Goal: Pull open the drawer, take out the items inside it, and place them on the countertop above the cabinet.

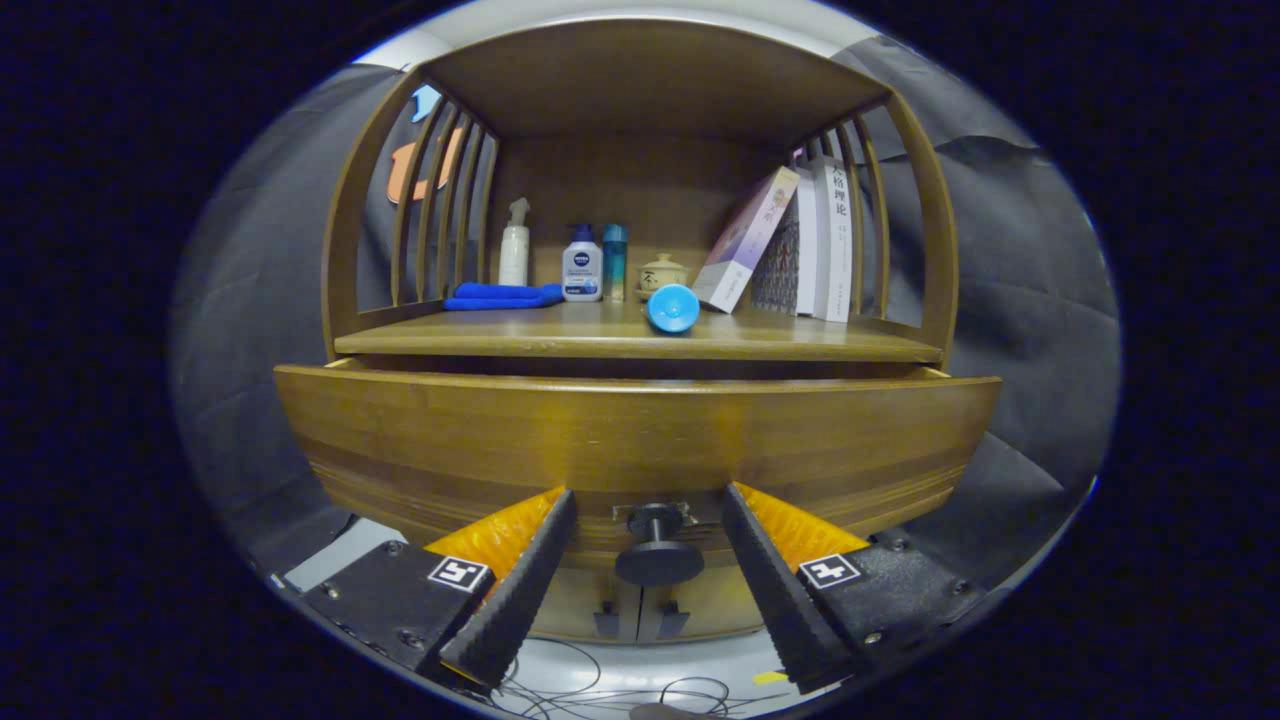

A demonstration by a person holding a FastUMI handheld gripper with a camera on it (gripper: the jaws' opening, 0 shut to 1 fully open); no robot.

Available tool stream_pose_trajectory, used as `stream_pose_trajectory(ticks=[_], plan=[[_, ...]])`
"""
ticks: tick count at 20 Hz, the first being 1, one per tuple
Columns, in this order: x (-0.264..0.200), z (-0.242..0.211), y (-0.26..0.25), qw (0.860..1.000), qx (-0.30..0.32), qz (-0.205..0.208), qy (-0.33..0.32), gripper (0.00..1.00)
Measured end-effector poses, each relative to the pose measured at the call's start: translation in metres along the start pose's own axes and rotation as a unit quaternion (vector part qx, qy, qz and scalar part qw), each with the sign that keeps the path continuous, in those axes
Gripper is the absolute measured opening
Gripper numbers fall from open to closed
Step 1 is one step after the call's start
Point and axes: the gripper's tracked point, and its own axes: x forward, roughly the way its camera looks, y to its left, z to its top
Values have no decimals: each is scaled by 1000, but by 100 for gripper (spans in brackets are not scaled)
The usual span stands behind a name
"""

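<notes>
Two fingers of the gripper (pixel 648 492) are sitting wide apart, holding nothing, one each side of the drawer (pixel 640 440) knob (pixel 657 550). One blue cloth (pixel 503 296), three bottles (pixel 582 264) and one blue cup (pixel 672 308) are resting on the countertop (pixel 500 342).

The claw (pixel 648 500) has two fingers (pixel 520 580) with black, ribbed inner pads that narrow toward the tips. The outer side of each finger is orange with a fine texture. Behind them sit black blocks with small screws, each carrying a square black-and-white marker.
</notes>
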Motion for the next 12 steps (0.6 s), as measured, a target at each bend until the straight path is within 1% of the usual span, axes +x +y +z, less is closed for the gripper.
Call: stream_pose_trajectory(ticks=[3, 12], plan=[[16, -1, 0, 1000, -3, 0, 4, 98], [43, 5, 2, 1000, 4, 3, 25, 98]])
